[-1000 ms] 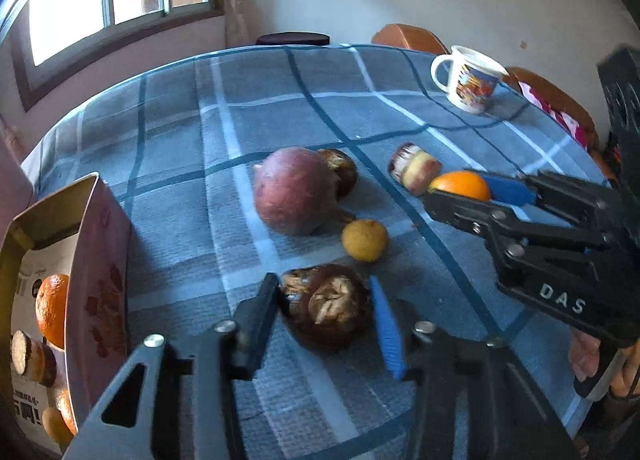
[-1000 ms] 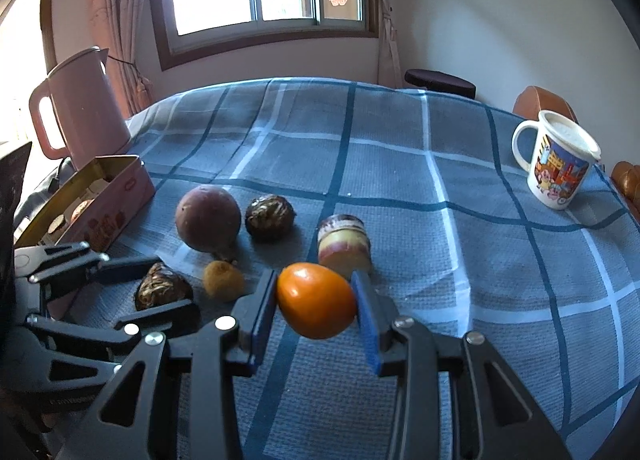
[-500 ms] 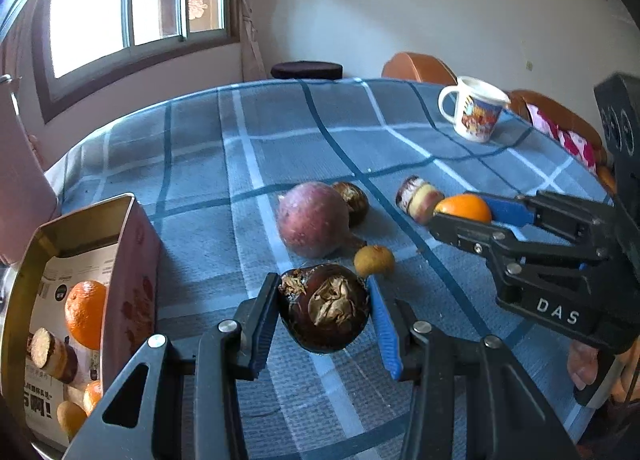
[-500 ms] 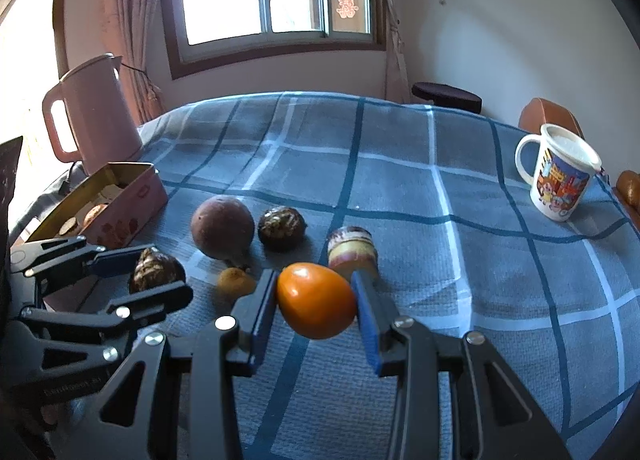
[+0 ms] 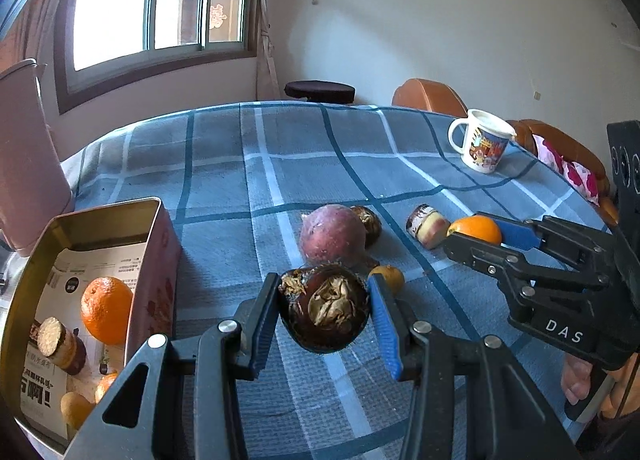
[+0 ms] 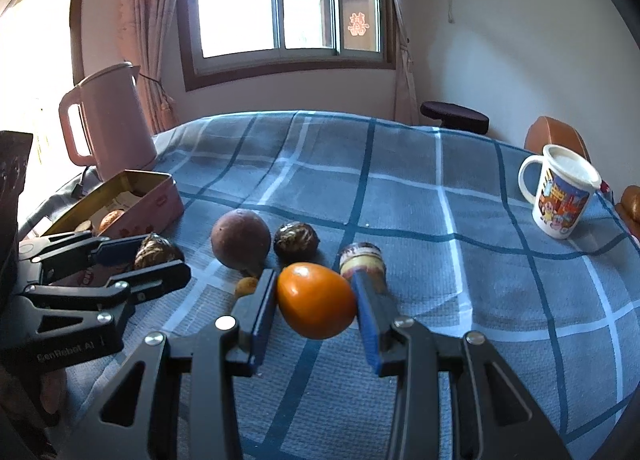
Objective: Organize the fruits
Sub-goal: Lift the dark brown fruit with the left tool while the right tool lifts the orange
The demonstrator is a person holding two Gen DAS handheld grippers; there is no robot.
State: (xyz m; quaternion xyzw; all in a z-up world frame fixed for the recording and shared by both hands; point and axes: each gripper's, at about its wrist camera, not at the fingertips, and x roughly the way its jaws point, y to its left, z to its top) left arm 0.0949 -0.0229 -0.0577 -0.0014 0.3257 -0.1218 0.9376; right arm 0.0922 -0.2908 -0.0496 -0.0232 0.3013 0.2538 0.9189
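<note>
My left gripper point(image 5: 325, 310) is shut on a dark brown shrivelled fruit point(image 5: 325, 307), lifted above the checked tablecloth point(image 5: 280, 164). My right gripper point(image 6: 316, 302) is shut on a smooth orange fruit point(image 6: 316, 302), also held off the cloth. In the left wrist view the right gripper point(image 5: 476, 234) shows with the orange fruit point(image 5: 476, 229). On the cloth lie a big reddish round fruit point(image 5: 333, 235), a second dark fruit point(image 5: 368, 222), a small yellow fruit point(image 5: 389, 276) and a cut purple piece point(image 5: 428, 225). The open tin box point(image 5: 96, 220) at left holds an orange point(image 5: 106, 302) and other pieces.
A cartoon mug point(image 6: 560, 192) stands at the table's right edge. A pink kettle point(image 6: 108, 124) sits behind the tin box point(image 6: 128, 200). Wooden chair backs point(image 5: 428, 94) and a dark stool point(image 5: 320, 90) stand beyond the far edge.
My left gripper has risen with the dark fruit off the cloth and tilted up, so more of the tin box and room shows. The right gripper keeps the orange fruit nearly still.
</note>
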